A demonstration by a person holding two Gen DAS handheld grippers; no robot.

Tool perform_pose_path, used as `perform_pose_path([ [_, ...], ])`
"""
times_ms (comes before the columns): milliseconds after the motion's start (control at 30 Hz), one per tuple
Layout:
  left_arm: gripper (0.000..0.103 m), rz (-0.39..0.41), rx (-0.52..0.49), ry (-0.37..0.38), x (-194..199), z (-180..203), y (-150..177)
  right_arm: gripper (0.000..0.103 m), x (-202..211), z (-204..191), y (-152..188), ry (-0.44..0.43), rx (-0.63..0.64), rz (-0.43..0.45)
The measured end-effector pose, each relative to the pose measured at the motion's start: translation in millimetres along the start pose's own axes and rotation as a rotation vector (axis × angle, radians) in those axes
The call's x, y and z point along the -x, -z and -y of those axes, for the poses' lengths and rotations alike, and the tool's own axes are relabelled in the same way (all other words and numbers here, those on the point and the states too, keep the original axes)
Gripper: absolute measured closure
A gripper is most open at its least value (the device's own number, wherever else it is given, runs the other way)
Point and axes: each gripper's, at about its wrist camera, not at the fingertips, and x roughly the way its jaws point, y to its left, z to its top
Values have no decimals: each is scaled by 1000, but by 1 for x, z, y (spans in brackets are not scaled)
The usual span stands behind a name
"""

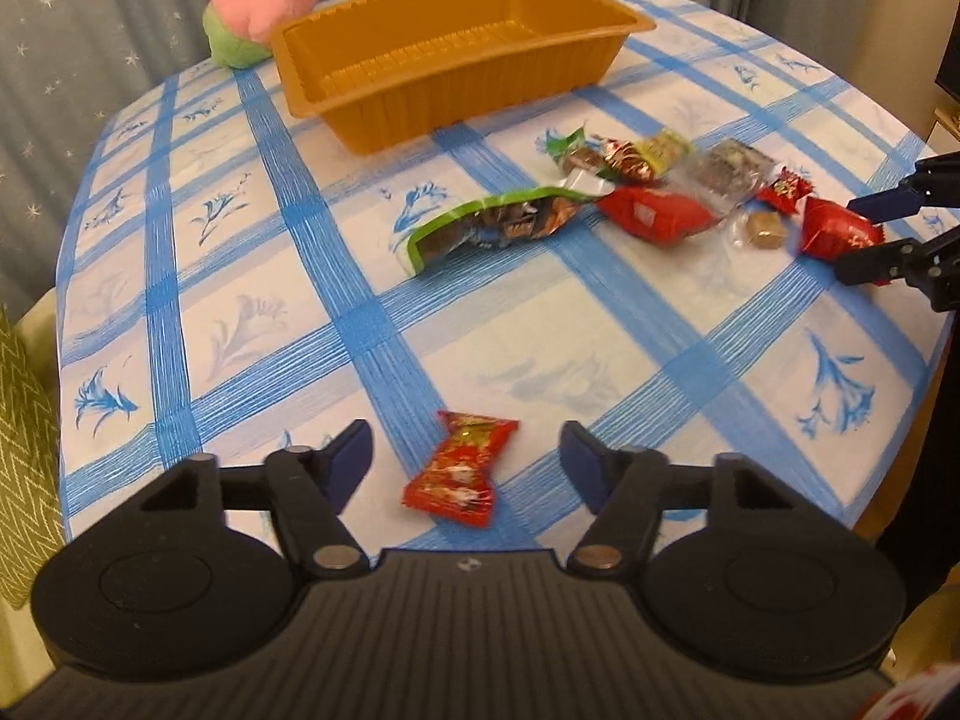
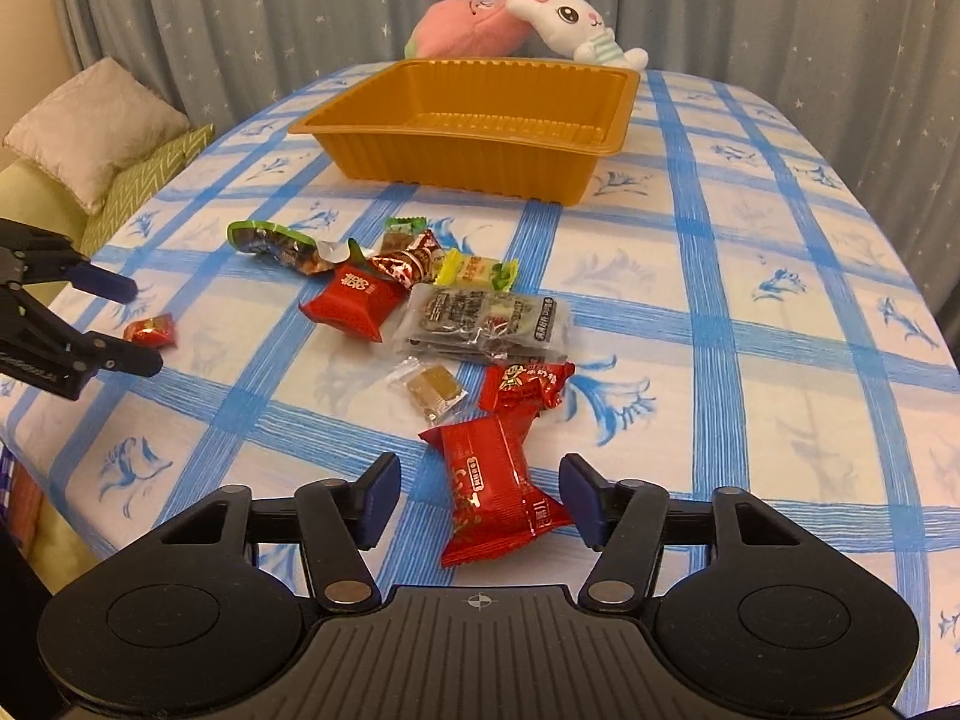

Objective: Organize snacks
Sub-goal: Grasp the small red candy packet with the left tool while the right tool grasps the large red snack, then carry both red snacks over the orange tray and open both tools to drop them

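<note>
While left gripper (image 1: 459, 459) straddles red candy (image 1: 461, 468), right gripper (image 2: 480, 495) straddles red packet (image 2: 501, 489) (print unreadable), neither gripped.

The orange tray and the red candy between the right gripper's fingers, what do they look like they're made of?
The orange tray looks like thin moulded plastic: ribbed walls, a faint sheen, a slightly wavy rim. The red candy seems wrapped in glossy plastic or foil film: crinkled, twisted ends with bright highlights. What is inside cannot be seen.
</note>
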Motion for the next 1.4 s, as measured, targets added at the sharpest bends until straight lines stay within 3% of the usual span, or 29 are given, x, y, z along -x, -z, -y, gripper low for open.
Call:
perform_pose_path([
  [133,64,-21,-6,17,-5,-7,-1,50,-4,-1,0,-8,2,-13],
  [367,82,-39,-1,27,-6,-5,-5,57,-8,-2,1,-20,-5,-24],
  [467,84,-45,11,6,-5,-1,-5,68,-8,-2,2,-15,-6,-29],
  [633,85,-40,60,-11,-1,6,-6,75,-6,-2,3,-15,-8,-22],
  [967,85,104,172,9,32,29,-39,76,17,-3,-7,-36,-41,69],
  [1233,85,247,241,5,39,29,-108,76,26,10,-65,-30,-57,180],
  [1400,85,311,271,-41,27,17,-147,76,18,27,-116,-14,-72,255],
])
